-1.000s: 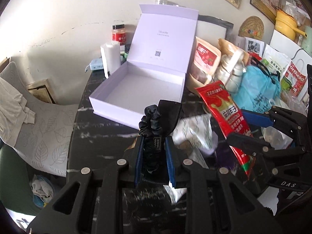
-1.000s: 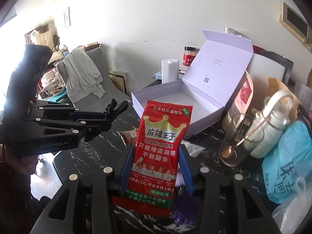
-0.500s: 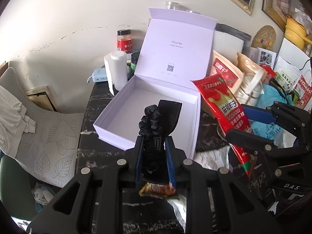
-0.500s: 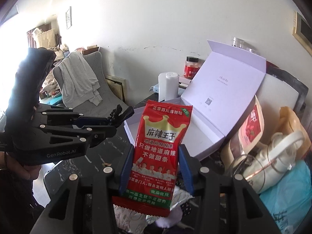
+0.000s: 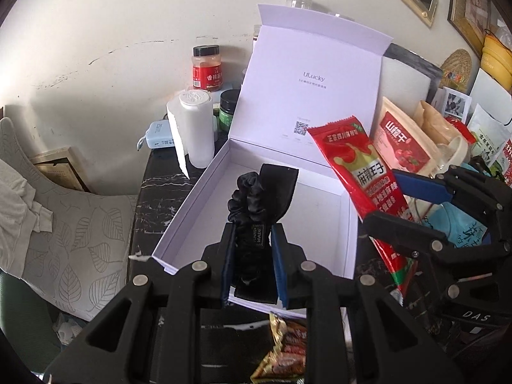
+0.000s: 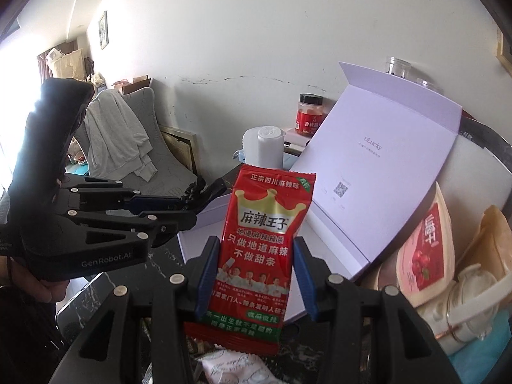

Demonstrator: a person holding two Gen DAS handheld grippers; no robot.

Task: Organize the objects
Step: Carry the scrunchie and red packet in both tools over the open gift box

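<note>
Scrunchie, black, clamped upright in left gripper over the open lilac box, likely for dropping in. Right gripper pinches red snack packet by its sides, held beside the box, probably next.

Both wrist views look steeply down, close over the open lilac box, its lid toward twelve o'clock; each shows the other's gripper, at three and nine.
</note>
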